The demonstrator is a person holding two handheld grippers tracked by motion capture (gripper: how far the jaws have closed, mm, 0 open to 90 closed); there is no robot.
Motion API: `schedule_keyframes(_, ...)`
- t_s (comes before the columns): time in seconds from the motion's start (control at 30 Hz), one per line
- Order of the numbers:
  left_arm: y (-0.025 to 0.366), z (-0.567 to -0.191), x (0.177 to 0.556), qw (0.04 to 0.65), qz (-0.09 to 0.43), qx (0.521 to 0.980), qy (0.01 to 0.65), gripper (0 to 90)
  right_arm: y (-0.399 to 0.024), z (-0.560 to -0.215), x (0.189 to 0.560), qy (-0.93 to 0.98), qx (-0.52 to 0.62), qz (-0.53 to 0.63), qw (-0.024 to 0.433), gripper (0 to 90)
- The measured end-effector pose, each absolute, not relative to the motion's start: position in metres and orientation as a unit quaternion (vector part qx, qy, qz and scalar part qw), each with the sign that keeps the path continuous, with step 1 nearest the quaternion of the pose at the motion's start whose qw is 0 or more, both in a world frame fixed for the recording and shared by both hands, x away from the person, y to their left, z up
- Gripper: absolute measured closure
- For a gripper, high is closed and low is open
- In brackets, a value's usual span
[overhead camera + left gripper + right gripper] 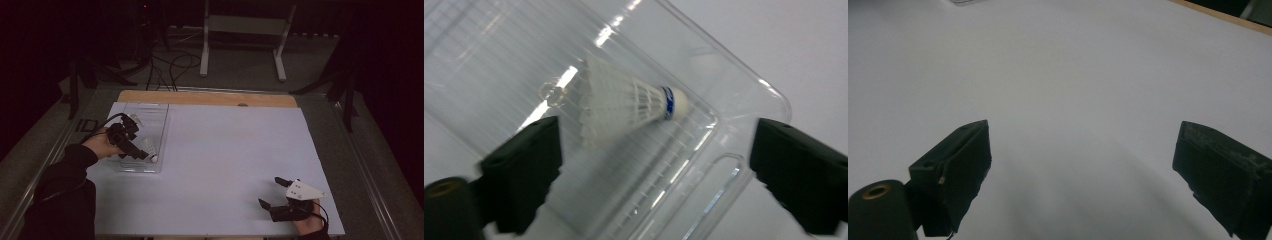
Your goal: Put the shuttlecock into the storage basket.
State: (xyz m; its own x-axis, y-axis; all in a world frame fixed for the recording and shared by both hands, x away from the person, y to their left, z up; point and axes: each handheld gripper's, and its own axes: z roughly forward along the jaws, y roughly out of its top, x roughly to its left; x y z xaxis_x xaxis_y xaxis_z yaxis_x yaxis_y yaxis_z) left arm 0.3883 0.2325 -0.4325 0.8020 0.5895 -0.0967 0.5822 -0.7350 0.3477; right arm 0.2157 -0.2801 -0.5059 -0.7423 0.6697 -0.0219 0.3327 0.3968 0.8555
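Left gripper (142, 154) is held over a clear plastic tray (150, 117) at the table's left side, its jaws spread wide and pinching nothing. A white shuttlecock (624, 102) is seen lying on its side inside the tray, beyond the jaws. Right gripper (274, 192) is rested low on the white tabletop (225, 150), jaws likewise spread.

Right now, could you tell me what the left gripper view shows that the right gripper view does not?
Left gripper view: a white shuttlecock with a blue band lying in a clear plastic tray, between the open left gripper jaws, untouched. Right gripper view: a strip of wooden table edge at the top right, beyond the open right gripper. Both show the white table cover.
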Motion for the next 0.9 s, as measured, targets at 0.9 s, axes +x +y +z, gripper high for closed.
schedule_keyframes(0.9,0.216,-0.414,0.375,0.206,0.031,0.933,0.293,0.1,-0.28,-0.505,0.215,0.815,0.306,0.455,0.186,8.5)
